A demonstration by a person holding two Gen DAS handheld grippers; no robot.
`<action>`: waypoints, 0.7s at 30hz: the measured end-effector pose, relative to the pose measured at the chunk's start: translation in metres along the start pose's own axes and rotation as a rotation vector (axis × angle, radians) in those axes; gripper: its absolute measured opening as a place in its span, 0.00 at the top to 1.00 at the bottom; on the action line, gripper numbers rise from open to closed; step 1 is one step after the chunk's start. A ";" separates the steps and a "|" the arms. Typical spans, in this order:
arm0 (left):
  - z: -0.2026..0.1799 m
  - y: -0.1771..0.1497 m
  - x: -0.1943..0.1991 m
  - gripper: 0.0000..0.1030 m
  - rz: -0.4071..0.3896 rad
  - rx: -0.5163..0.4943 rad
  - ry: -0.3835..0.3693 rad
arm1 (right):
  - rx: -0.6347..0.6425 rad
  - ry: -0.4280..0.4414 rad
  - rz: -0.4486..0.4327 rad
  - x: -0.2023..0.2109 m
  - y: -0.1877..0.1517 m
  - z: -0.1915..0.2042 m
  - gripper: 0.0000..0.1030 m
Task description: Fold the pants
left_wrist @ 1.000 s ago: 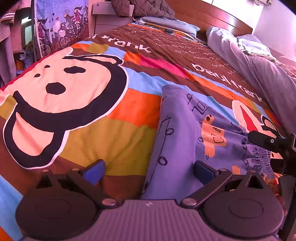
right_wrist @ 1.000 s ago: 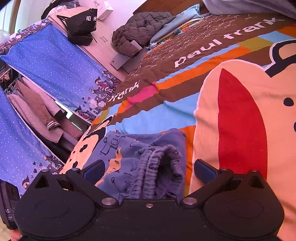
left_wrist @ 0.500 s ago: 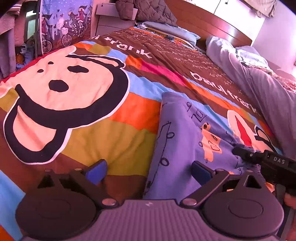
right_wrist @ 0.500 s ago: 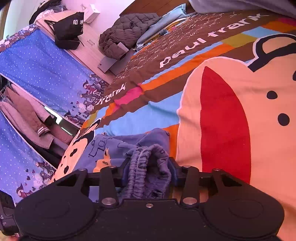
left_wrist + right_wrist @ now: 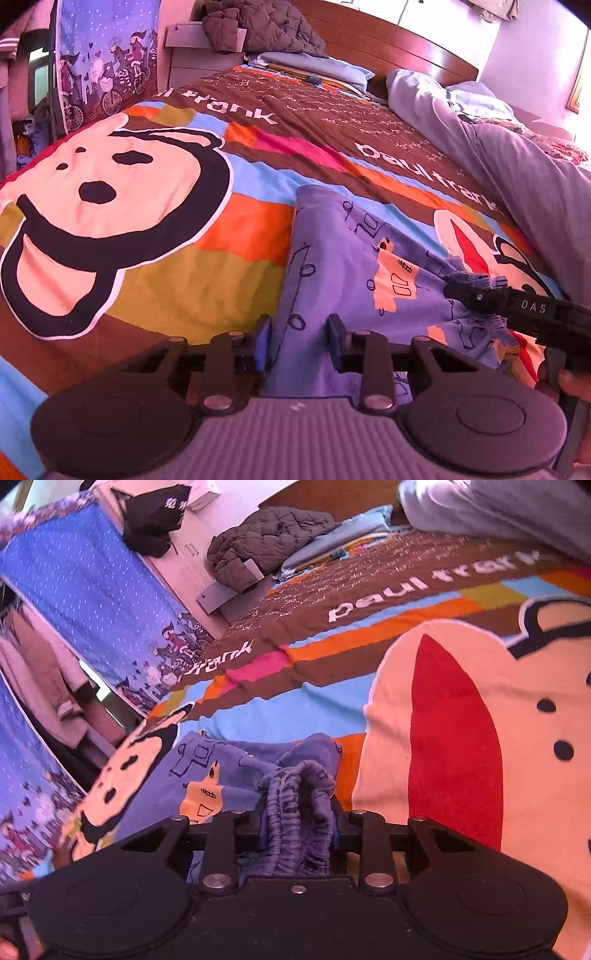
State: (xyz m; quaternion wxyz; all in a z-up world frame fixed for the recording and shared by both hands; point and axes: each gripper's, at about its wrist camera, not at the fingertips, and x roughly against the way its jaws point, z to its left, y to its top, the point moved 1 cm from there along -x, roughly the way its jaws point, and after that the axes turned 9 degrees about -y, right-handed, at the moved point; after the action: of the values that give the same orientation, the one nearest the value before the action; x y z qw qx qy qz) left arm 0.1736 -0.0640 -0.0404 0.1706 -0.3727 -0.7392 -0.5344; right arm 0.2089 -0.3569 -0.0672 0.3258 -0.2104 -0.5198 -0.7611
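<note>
A bedspread (image 5: 177, 280) with bright stripes, big cartoon monkey faces and "paul frank" lettering covers the bed that serves as the work surface; beyond it lie a pale blue pillow (image 5: 317, 68) and a dark quilted jacket (image 5: 266, 29) against a wooden headboard (image 5: 399, 51), with a rumpled grey duvet (image 5: 517, 162) along the right side and a blue patterned curtain (image 5: 85, 587) hanging beside the bed. Closest in, the left gripper (image 5: 299, 341) has its jaws drawn in narrow around a raised fold at the near edge of the pants (image 5: 343, 258), the fabric running between the blue pads. The right gripper (image 5: 298, 825) is clamped tight on the gathered elastic waistband (image 5: 295, 797), which bunches up between its fingers; the left view shows it pinching that ruffled edge at the right. The pants are purple-blue with doodle drawings and orange patches, lying lengthwise on the bedspread, mostly flat, creased toward the held waistband.
</note>
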 end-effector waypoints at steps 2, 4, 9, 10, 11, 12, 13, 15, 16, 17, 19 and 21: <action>0.001 0.000 0.000 0.66 0.000 0.005 -0.003 | 0.020 -0.012 -0.010 0.001 -0.001 0.002 0.71; 0.001 0.000 0.000 0.66 0.001 0.004 -0.001 | 0.038 -0.022 -0.019 0.002 -0.001 0.005 0.71; 0.001 0.000 0.000 0.66 0.000 0.008 -0.003 | 0.082 -0.042 -0.048 0.006 -0.002 0.011 0.73; 0.001 0.000 0.000 0.66 -0.001 0.009 -0.004 | 0.089 -0.045 -0.054 0.007 -0.003 0.012 0.73; 0.002 0.000 0.000 0.67 -0.002 0.010 -0.006 | 0.096 -0.048 -0.061 0.008 -0.003 0.013 0.74; 0.002 0.000 0.000 0.67 -0.003 0.012 -0.007 | 0.102 -0.050 -0.068 0.009 -0.003 0.014 0.74; 0.002 0.000 0.001 0.68 -0.005 0.013 -0.009 | 0.108 -0.052 -0.076 0.010 -0.003 0.016 0.74; 0.003 -0.001 0.001 0.69 -0.010 0.014 -0.013 | 0.124 -0.059 -0.092 0.013 -0.003 0.018 0.75; 0.003 -0.001 0.002 0.69 -0.012 0.016 -0.015 | 0.135 -0.064 -0.102 0.014 -0.004 0.020 0.76; 0.004 -0.001 0.002 0.69 -0.015 0.018 -0.017 | 0.149 -0.070 -0.113 0.016 -0.004 0.023 0.76; 0.004 -0.001 0.002 0.70 -0.018 0.020 -0.018 | 0.176 -0.082 -0.134 0.019 -0.005 0.027 0.77; 0.004 -0.001 0.002 0.70 -0.021 0.017 -0.016 | 0.212 -0.096 -0.163 0.023 -0.007 0.033 0.77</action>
State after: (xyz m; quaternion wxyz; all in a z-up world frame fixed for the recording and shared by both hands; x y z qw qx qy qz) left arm 0.1721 -0.0597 -0.0408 0.1620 -0.3676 -0.7491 -0.5268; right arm 0.1874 -0.3310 -0.0443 0.2581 -0.1683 -0.6275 -0.7150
